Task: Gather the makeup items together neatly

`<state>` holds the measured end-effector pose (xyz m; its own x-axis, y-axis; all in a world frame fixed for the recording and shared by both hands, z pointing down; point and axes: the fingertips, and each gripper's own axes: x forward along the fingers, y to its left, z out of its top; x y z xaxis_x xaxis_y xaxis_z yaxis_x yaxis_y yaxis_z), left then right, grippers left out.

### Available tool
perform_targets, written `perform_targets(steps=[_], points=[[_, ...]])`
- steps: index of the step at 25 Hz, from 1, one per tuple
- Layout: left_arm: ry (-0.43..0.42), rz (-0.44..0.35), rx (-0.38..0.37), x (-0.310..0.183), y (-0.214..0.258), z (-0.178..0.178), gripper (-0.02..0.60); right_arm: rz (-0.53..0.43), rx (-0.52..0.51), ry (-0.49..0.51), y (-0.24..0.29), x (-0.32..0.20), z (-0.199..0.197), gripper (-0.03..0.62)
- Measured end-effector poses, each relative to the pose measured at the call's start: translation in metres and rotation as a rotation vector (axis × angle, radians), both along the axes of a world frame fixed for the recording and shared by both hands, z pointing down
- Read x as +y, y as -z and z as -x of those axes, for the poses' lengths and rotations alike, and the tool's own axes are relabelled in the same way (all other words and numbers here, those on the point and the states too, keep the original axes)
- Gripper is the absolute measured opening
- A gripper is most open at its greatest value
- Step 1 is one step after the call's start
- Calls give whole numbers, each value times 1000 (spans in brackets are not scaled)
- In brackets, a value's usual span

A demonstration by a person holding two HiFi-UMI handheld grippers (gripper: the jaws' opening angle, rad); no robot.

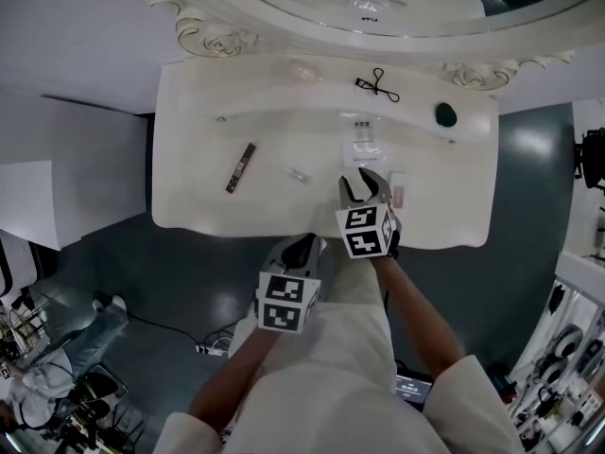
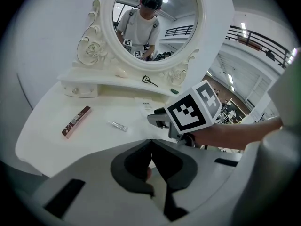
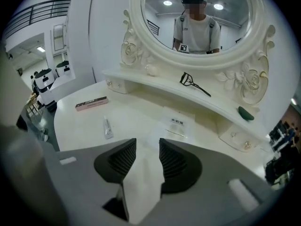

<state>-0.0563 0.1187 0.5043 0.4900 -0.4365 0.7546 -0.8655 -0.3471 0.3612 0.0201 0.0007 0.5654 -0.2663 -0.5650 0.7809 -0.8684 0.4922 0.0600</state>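
Observation:
Makeup items lie scattered on the white vanity table (image 1: 198,197): a long brown box (image 1: 240,167) at the left, a small clear tube (image 1: 297,174) near the middle, and flat clear packets (image 1: 364,148) right of it. On the raised shelf rest a black eyelash curler (image 1: 378,84), a pale sponge (image 1: 301,70) and a dark green item (image 1: 445,114). My right gripper (image 1: 362,182) hovers over the table's front, just before the packets (image 3: 178,124), open, with nothing between its jaws. My left gripper (image 1: 303,247) hangs off the front edge, shut and empty.
An ornate oval mirror (image 3: 195,13) rises behind the shelf and reflects the person. A small pink item (image 1: 398,195) lies beside the right gripper. Dark floor surrounds the table; a white cabinet (image 1: 38,187) stands at the left.

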Motion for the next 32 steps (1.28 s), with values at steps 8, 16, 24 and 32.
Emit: perform_targets(steps=[8, 16, 24, 32], points=[[18, 36, -4, 1, -10, 8, 11, -17, 88, 43, -22, -12, 1, 149], [22, 69, -10, 6, -19, 14, 11, -42, 171, 108, -28, -23, 6, 146], [44, 66, -10, 2, -20, 19, 11, -35, 258, 153, -38, -24, 4, 127], [44, 78, -18, 8, -27, 21, 11, -81, 309, 151, -36, -30, -2, 24]])
